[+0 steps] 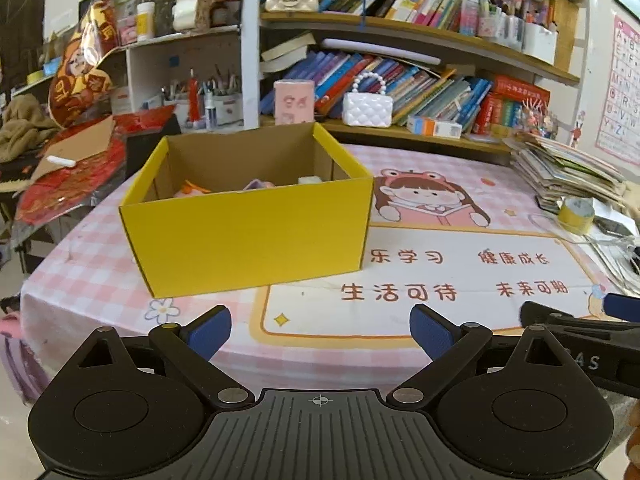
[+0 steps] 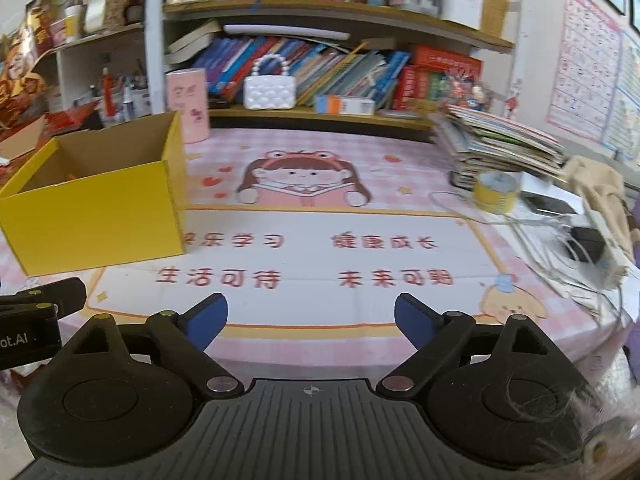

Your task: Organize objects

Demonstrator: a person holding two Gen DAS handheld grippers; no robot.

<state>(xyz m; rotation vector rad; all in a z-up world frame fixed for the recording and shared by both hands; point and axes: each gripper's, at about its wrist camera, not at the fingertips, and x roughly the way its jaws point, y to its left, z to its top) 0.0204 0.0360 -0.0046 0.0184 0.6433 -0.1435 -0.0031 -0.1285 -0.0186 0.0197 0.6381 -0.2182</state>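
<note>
A yellow cardboard box [image 1: 248, 236] stands open on the pink checked table mat [image 1: 460, 312], ahead of my left gripper. Small items lie inside it, mostly hidden by its front wall: something orange [image 1: 192, 189], something purple [image 1: 258, 184], something white [image 1: 310, 179]. The box also shows at the left of the right wrist view [image 2: 96, 220]. My left gripper [image 1: 320, 332] is open and empty, near the table's front edge. My right gripper [image 2: 311, 322] is open and empty, over the mat's front part, to the right of the box.
A stack of books [image 2: 500, 148], a yellow tape roll [image 2: 496, 192] and cables [image 2: 560, 240] lie at the table's right. A pink canister [image 2: 188, 106] stands behind the box. Shelves with books and a white pearl-handled purse [image 2: 270, 90] line the back.
</note>
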